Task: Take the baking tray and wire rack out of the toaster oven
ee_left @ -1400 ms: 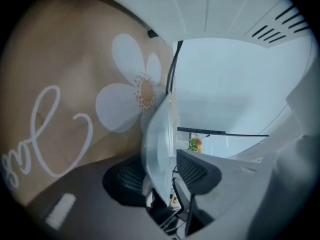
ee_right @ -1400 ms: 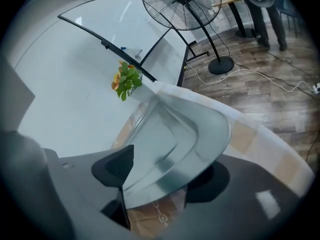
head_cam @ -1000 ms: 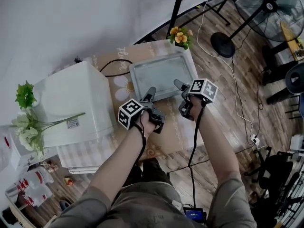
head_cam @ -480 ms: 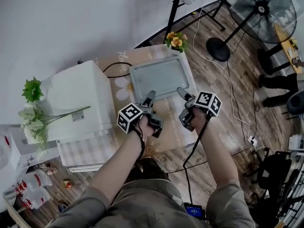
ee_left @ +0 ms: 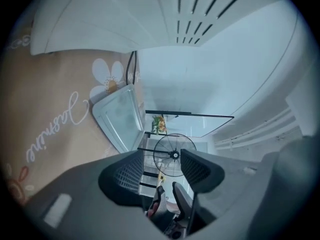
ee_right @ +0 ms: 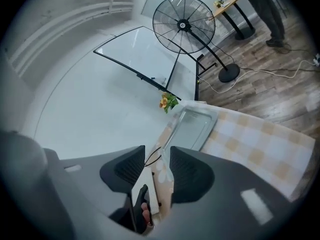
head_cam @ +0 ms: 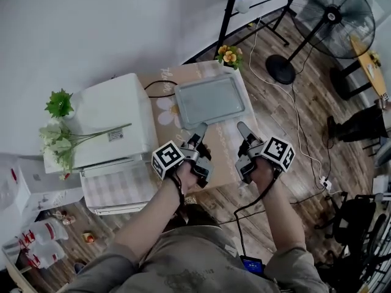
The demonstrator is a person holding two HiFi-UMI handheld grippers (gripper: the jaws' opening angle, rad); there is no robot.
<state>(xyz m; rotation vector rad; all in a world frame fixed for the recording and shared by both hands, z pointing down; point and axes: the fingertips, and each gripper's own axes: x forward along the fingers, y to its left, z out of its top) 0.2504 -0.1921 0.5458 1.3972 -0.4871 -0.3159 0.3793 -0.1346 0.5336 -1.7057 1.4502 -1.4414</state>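
Fingers [ee_left: 127,176] dark, grid-textured; baking tray [head_cam: 209,100] flat, rectangular, metallic

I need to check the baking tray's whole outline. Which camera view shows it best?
The head view: the baking tray lies whole, seen from above, beside the toaster oven. The left gripper view shows the tray skewed, its lower corner hidden. The right gripper view shows it small and foreshortened.

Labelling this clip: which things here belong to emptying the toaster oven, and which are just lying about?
Job: baking tray, out on the table; toaster oven; wire rack not seen.
Lying about: potted flowers; flower spray atop the oven; standing fan.
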